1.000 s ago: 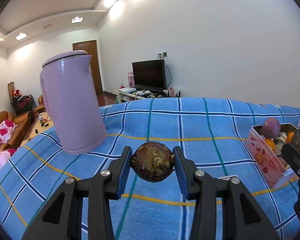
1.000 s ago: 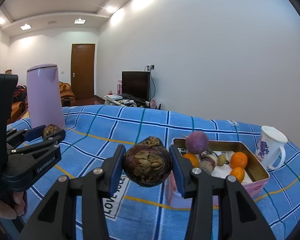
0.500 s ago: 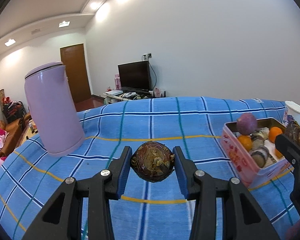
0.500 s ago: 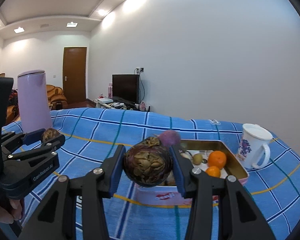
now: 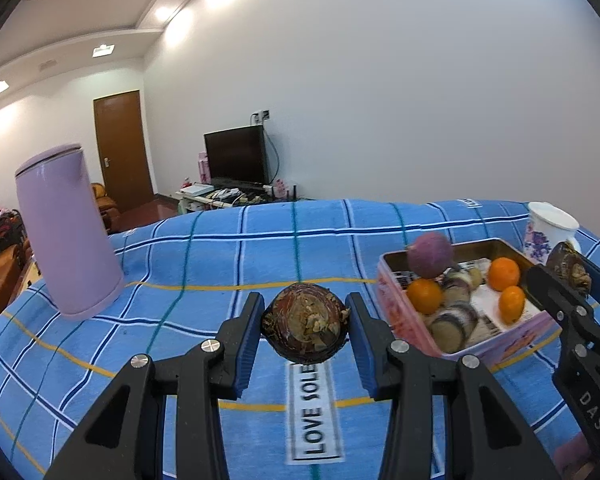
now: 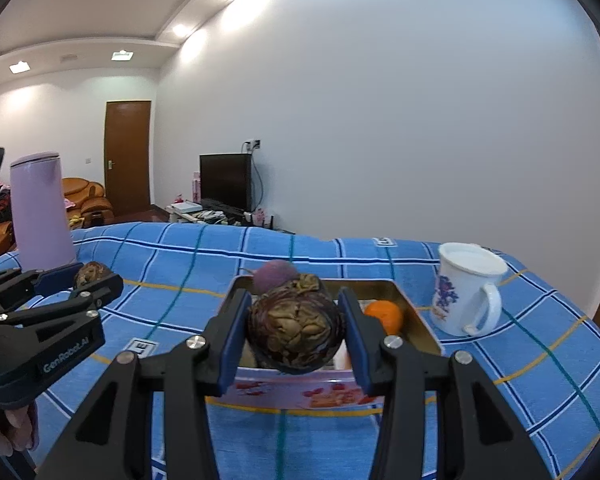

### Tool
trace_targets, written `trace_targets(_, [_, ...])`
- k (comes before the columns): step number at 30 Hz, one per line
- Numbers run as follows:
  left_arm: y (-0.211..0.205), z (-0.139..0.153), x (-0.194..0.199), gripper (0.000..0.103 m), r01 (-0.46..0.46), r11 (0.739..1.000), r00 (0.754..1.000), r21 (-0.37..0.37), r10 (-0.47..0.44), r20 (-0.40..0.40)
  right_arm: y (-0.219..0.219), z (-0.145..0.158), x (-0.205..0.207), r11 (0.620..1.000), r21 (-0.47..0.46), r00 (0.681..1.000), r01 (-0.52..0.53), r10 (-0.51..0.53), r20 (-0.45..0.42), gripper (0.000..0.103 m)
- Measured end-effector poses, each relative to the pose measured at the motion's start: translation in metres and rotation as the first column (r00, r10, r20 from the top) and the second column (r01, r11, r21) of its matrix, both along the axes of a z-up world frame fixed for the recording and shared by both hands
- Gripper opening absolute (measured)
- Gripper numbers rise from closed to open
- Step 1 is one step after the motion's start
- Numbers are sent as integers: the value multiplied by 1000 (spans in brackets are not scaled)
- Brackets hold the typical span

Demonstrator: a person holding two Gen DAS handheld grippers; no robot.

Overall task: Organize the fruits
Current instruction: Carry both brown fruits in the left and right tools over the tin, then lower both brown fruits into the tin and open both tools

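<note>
My left gripper [image 5: 305, 330] is shut on a dark brown mangosteen [image 5: 306, 328], held above the blue checked cloth, left of the pink tin box [image 5: 496, 344]. The box holds a purple round fruit [image 5: 430, 255], oranges [image 5: 504, 273] and other pieces. My right gripper [image 6: 294, 330] is shut on a second dark mangosteen [image 6: 296, 330], held just in front of and above the box's near wall [image 6: 296, 394]. The right gripper shows at the right edge of the left wrist view [image 5: 568, 270]; the left gripper shows at the left of the right wrist view [image 6: 82, 278].
A tall lilac kettle [image 5: 66, 232] stands on the cloth at the left. A white flowered mug [image 6: 466, 288] stands right of the box. The cloth carries a "LOVE SOLE" label [image 5: 314, 412]. A TV and a door are behind the table.
Both grippers have swung toward the right with their mangosteens. The box has come closer to the left gripper, and the right gripper now sits directly before the box.
</note>
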State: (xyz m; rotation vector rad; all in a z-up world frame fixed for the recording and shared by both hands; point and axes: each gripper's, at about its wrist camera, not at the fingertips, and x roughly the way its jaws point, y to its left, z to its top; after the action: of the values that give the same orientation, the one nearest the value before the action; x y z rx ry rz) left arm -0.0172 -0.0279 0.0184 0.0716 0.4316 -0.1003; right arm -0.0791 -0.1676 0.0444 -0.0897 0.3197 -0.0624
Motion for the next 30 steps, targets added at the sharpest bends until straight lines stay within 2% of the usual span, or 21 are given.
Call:
trace_targets(16, [-48,5,-8,44,82,997,997,4,-82,15,-39,5,-11,998,12,997,69,-69,18,48])
trace_targets(30, [-78,6,-13,44,148,989,989,-16,-148,-1,-78,7,-17,988,64,990,138,-140,16,48])
